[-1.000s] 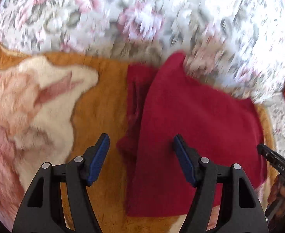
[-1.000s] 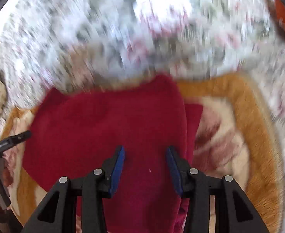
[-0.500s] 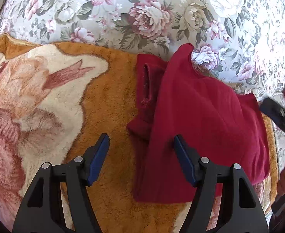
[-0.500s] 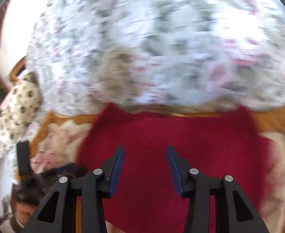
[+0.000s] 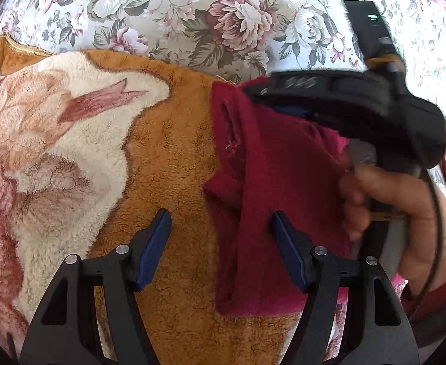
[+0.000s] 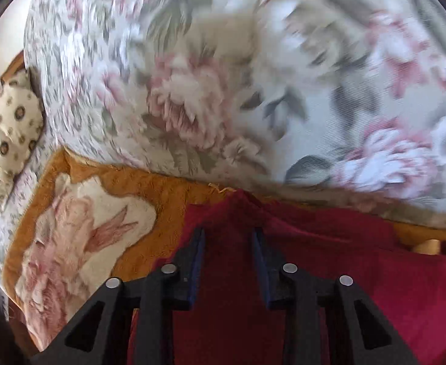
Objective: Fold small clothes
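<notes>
the red garment [image 5: 277, 182] lies partly folded on the orange plush blanket [image 5: 168, 158], which is spread over a flowered bedspread [image 5: 192, 15]. in the left wrist view its long axis runs from 12 to 6 o'clock, with a narrower layer showing along its 9 o'clock edge. the left gripper [image 5: 220, 231] hovers over that edge, spread wide and pinching nothing: one finger is over bare blanket, the other over the cloth. the right gripper [image 6: 227, 240] is nearer the part that matters, i judge. it sits over the far corner of the garment at 12 o'clock, where the cloth peaks at the blanket's border, held in the person's hand [image 5: 399, 206]. its jaws are closing with red cloth between them, though i cannot tell whether the pads press it yet. the next fold likely turns on that corner being carried toward 6 o'clock along the long axis.
</notes>
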A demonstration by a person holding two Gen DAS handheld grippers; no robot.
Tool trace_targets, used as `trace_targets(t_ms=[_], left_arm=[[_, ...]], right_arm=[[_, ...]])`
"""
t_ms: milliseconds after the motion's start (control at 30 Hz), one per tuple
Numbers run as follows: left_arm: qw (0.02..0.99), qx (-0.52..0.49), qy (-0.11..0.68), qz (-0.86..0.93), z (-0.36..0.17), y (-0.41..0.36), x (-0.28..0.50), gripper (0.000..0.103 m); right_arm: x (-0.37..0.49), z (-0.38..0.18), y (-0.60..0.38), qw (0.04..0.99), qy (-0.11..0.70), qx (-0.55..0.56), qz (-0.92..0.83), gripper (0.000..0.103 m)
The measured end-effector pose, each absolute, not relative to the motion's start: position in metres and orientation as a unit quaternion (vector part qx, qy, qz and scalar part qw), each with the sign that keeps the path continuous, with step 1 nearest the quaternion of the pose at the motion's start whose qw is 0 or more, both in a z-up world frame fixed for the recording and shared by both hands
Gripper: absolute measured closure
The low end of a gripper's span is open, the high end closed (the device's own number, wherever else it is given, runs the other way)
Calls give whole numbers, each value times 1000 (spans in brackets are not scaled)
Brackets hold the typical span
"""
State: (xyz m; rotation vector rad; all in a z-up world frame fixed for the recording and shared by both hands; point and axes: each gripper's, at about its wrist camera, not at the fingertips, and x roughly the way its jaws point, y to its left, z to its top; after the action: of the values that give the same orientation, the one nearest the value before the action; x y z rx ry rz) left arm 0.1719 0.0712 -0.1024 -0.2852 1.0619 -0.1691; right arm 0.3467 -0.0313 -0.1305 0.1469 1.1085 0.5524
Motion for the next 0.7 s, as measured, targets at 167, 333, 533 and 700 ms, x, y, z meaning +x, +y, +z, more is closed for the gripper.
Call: trace_targets(t_ms=[167, 333, 533, 700], left_arm=[[853, -132, 499, -76, -104, 69, 172, 33], [856, -121, 498, -68, -106, 63, 173, 33], [854, -119, 502, -61, -108, 60, 174, 33], [852, -123, 506, -65, -111, 65, 175, 30]], right_arm=[[343, -127, -31, 811, 522, 61, 259, 73], [322, -99, -61, 815, 503, 83, 277, 73], [288, -75, -101, 823, 486, 93, 278, 69], [260, -73, -140, 828, 481, 117, 263, 60]])
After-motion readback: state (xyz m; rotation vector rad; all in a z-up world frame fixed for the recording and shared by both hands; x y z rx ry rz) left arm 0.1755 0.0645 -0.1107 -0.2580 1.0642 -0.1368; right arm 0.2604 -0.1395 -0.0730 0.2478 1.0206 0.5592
